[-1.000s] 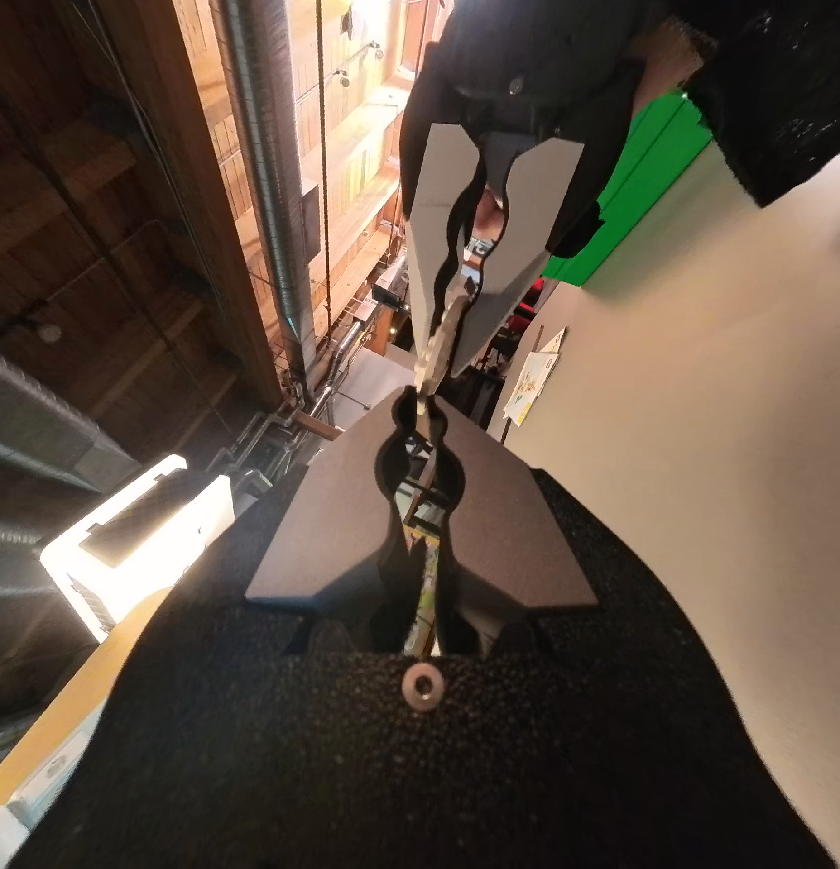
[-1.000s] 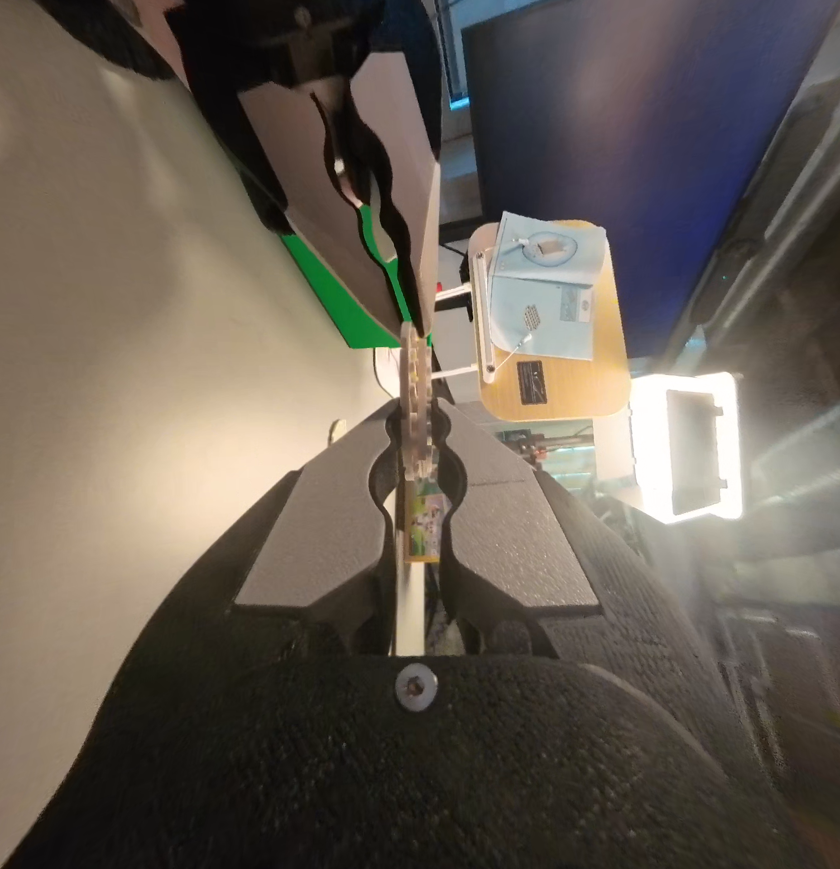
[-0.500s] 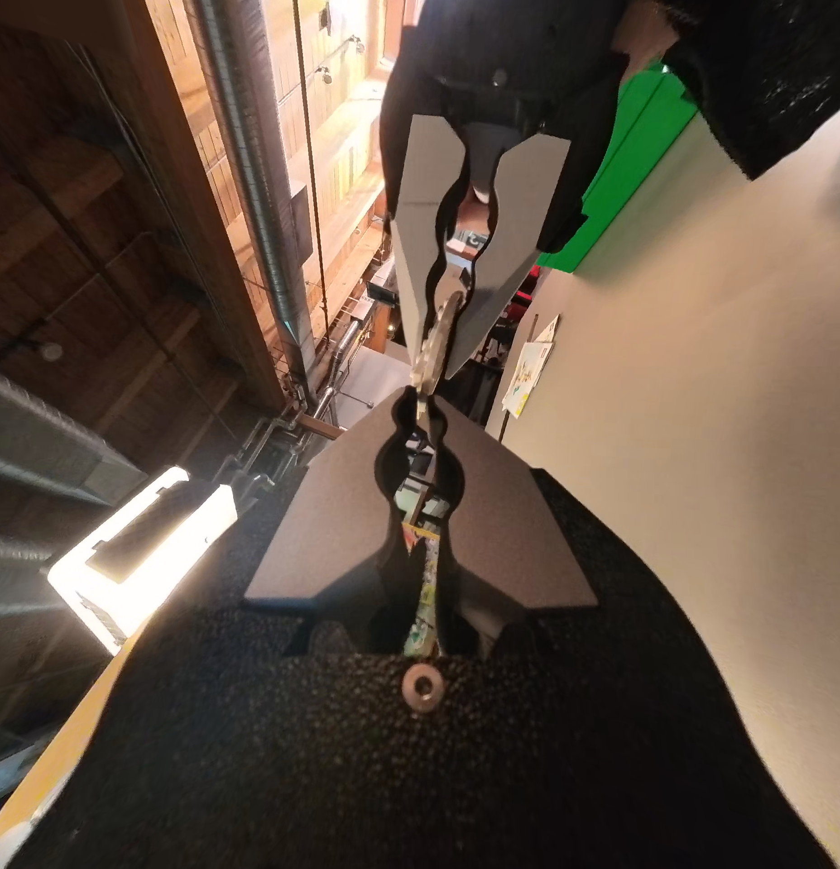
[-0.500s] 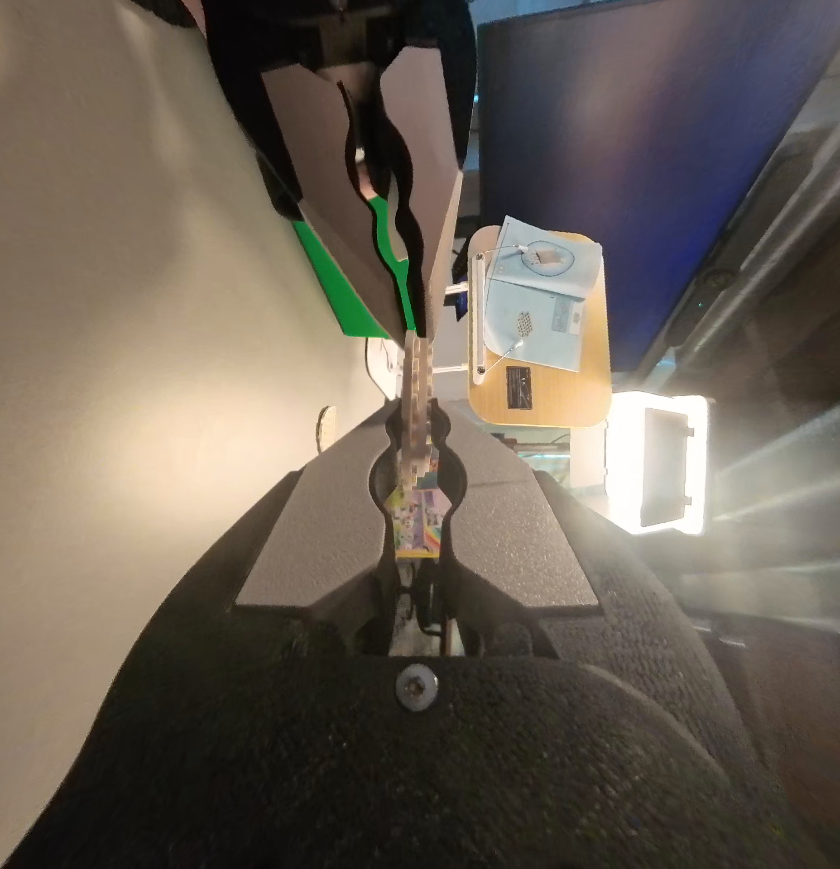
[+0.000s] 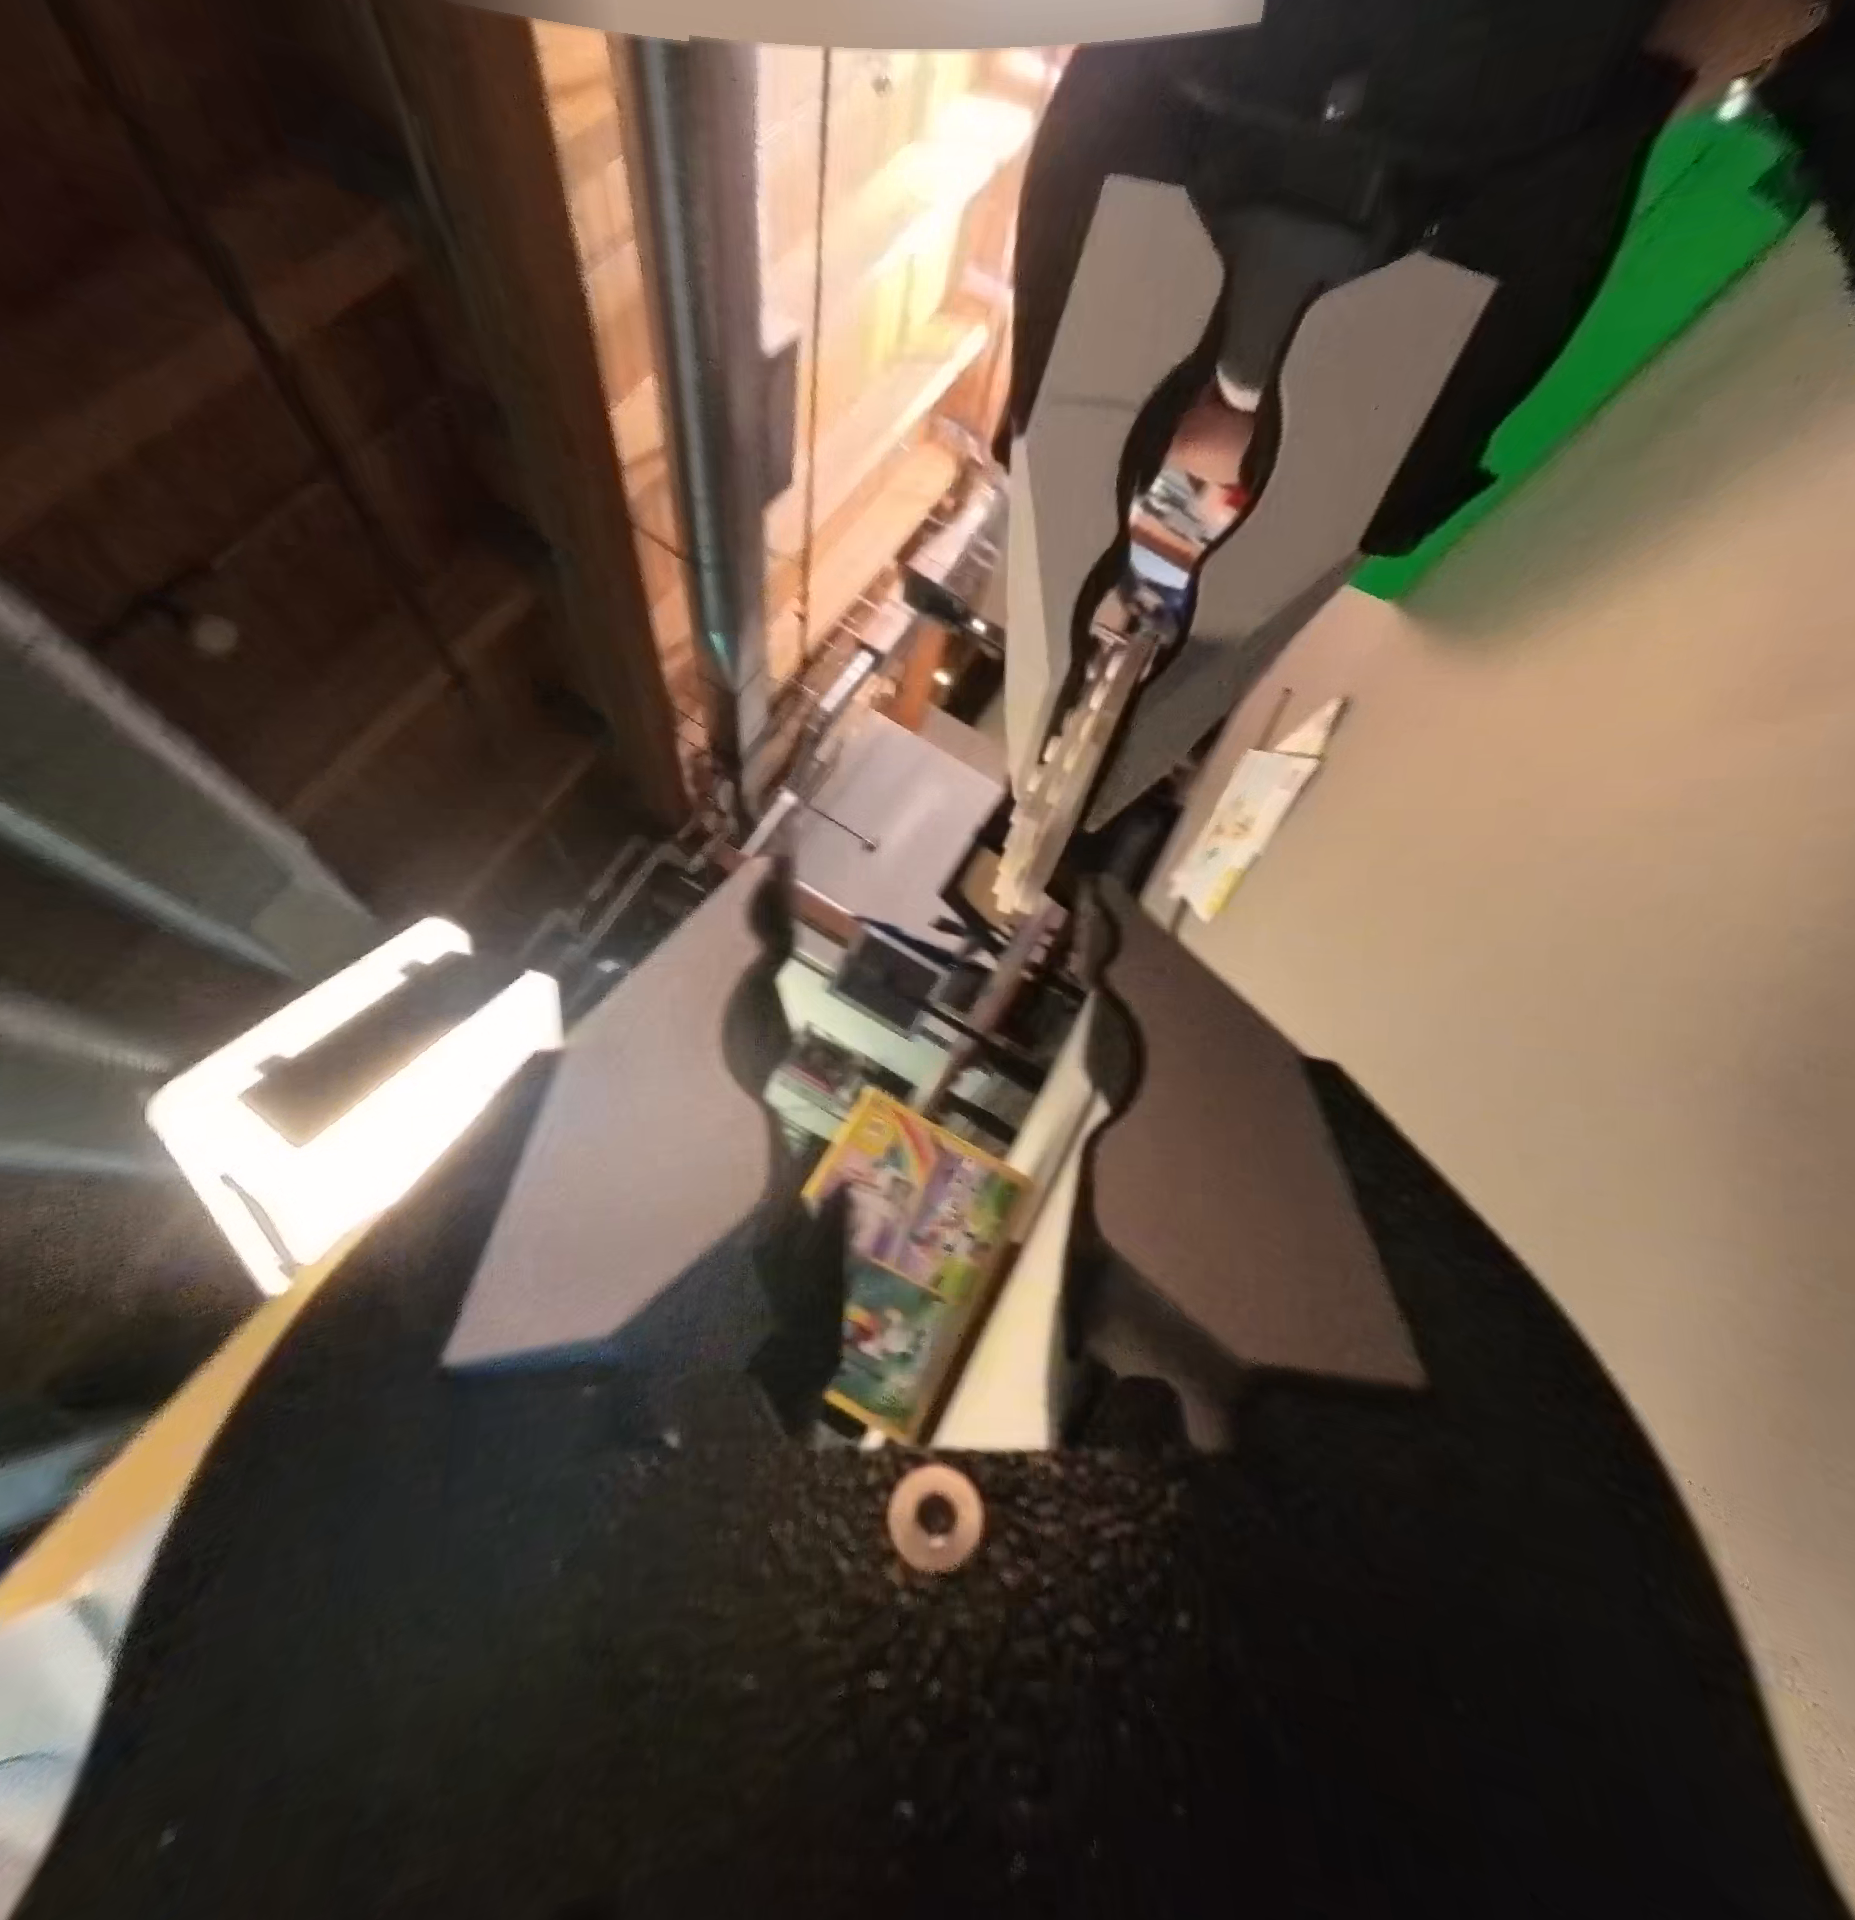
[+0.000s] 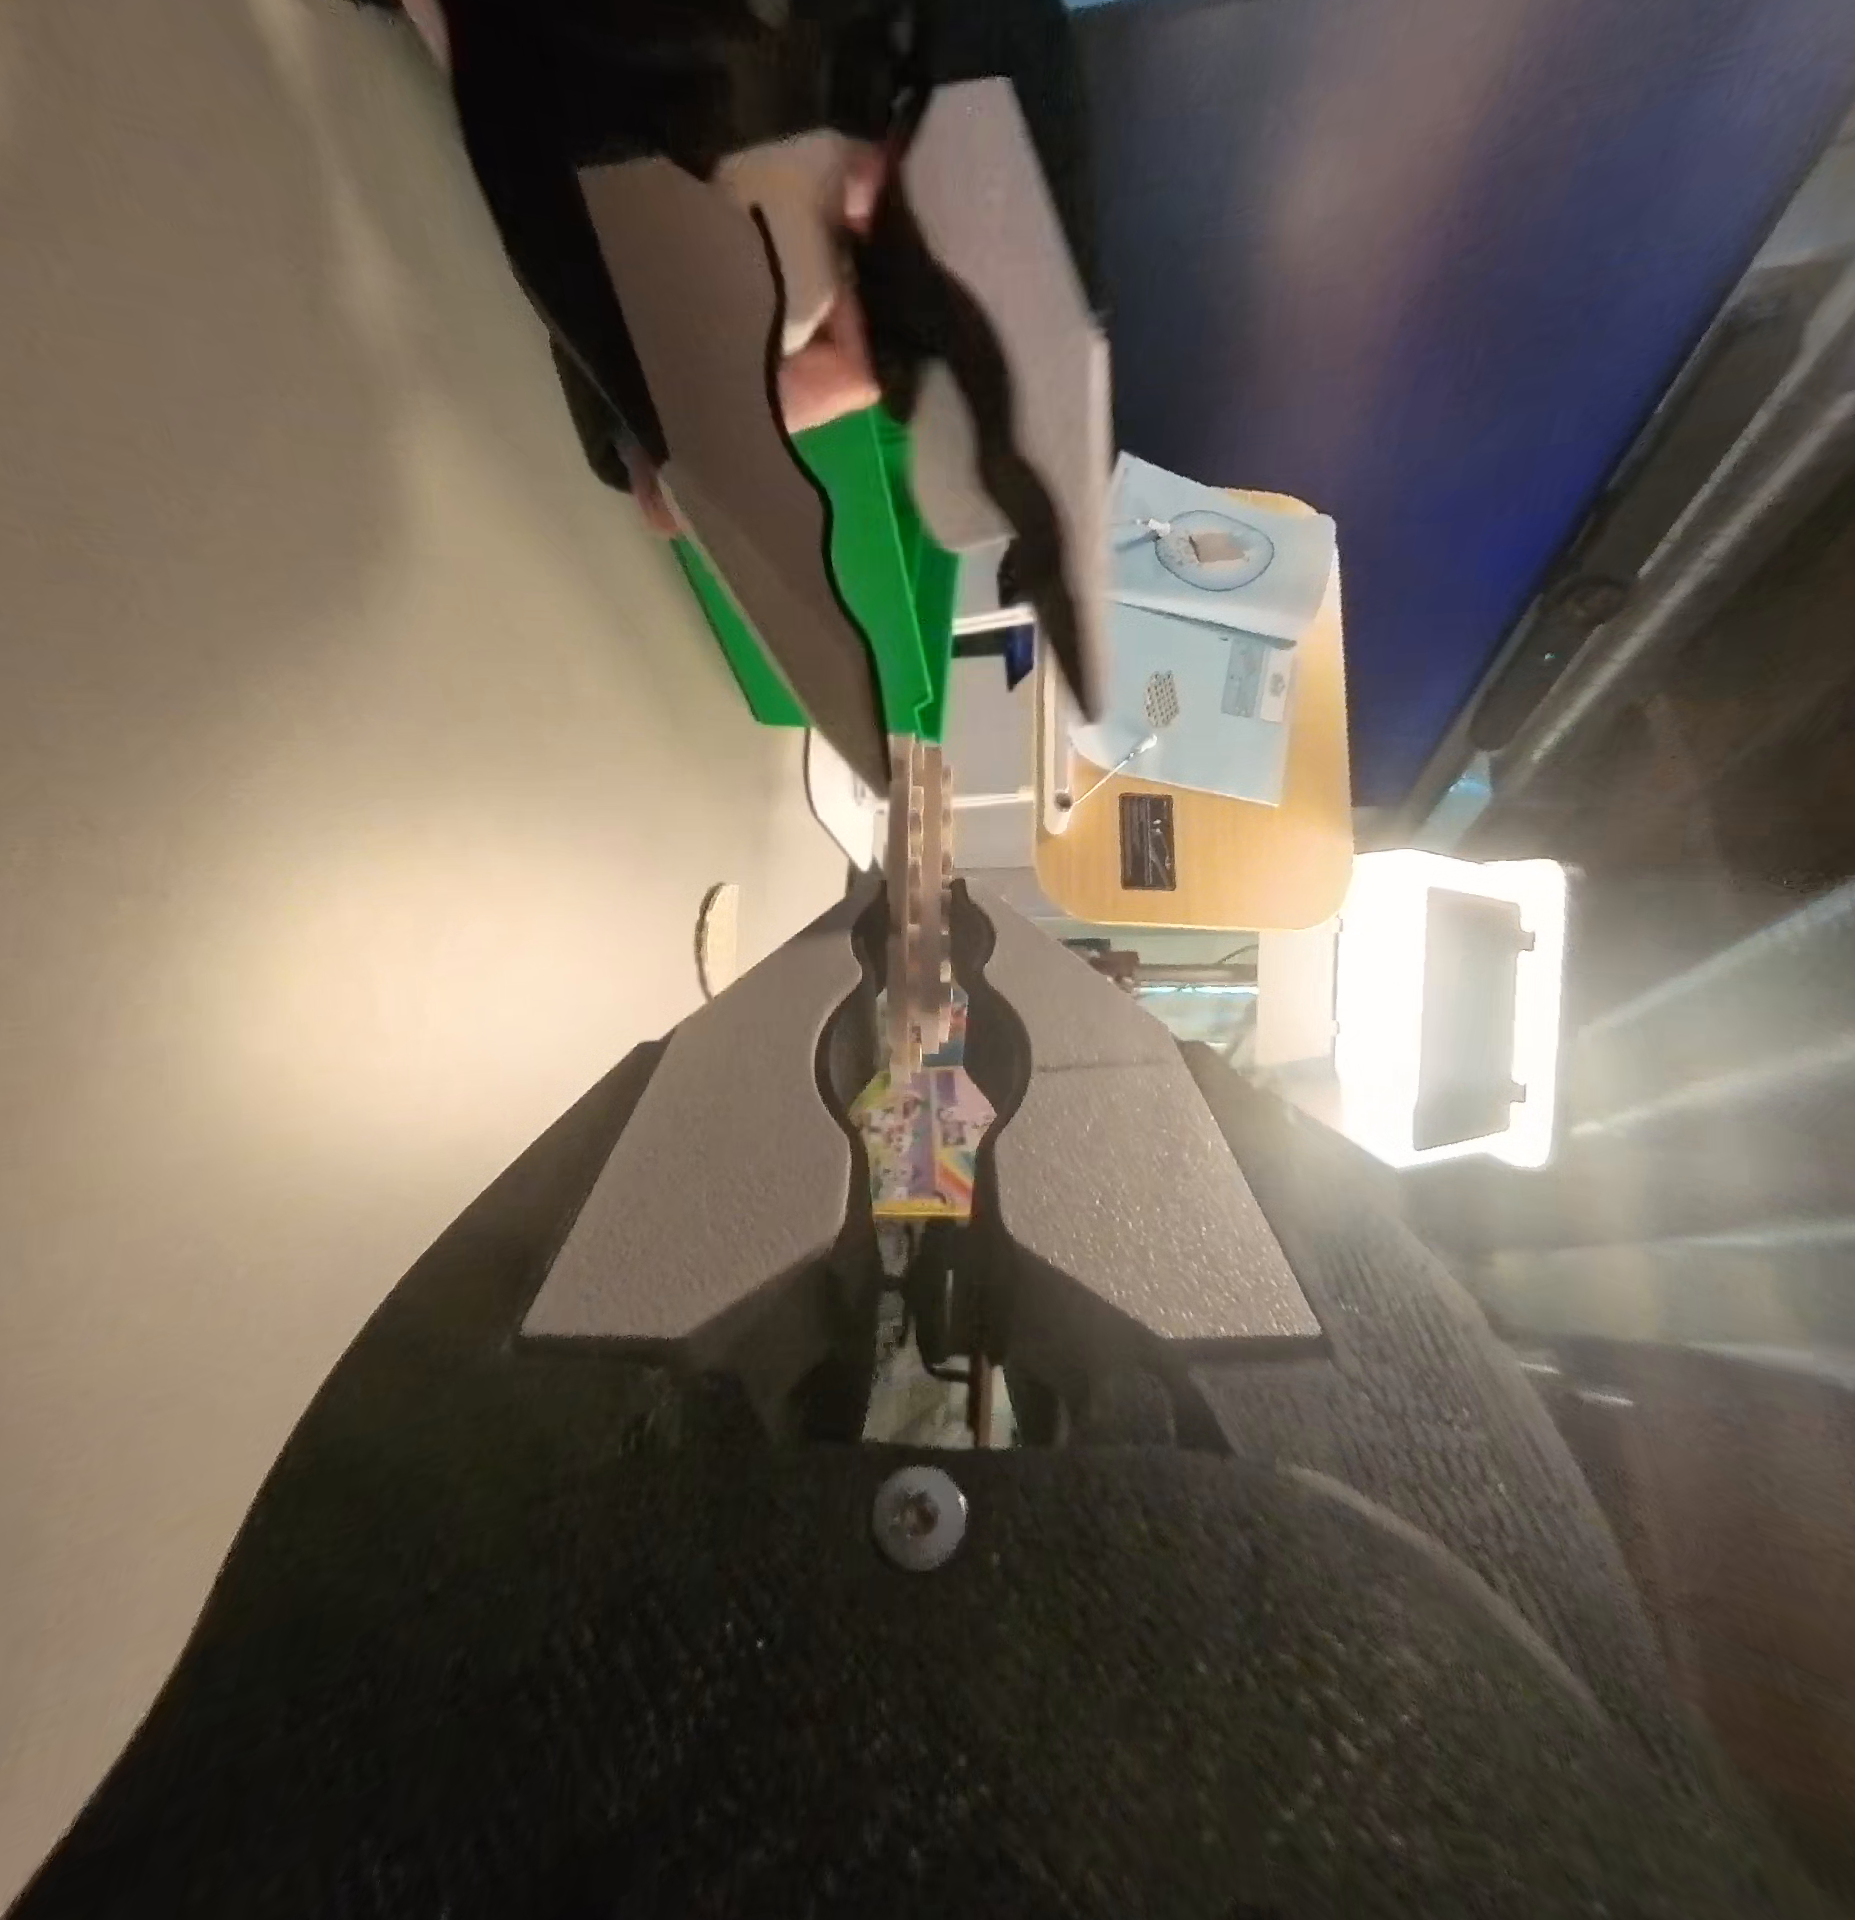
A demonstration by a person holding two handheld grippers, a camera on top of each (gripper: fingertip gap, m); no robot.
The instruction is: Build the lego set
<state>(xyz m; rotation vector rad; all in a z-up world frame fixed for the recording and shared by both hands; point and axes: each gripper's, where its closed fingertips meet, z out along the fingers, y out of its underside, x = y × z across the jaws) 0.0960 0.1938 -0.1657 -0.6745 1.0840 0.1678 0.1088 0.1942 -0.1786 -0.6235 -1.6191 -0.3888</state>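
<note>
A thin pale studded lego plate stack shows edge-on, held in the air above the beige table. My right gripper is shut on its near end. It also shows in the left wrist view, clamped on the plate stack. My left gripper is open and empty, its jaws wide apart just short of the plate's free end. In the right wrist view the left gripper faces mine with one finger beside the plate's far end. A hand shows behind it.
A colourful lego box lies on the table beyond, also in the right wrist view. A green board, an instruction booklet, a bright light panel and a wooden tray with blue paper stand around. My two grippers' fingertips are within a few centimetres of each other.
My left gripper was shut on the plate stack's other end and has opened, letting go. My right gripper keeps its hold. Both views have shifted slightly.
</note>
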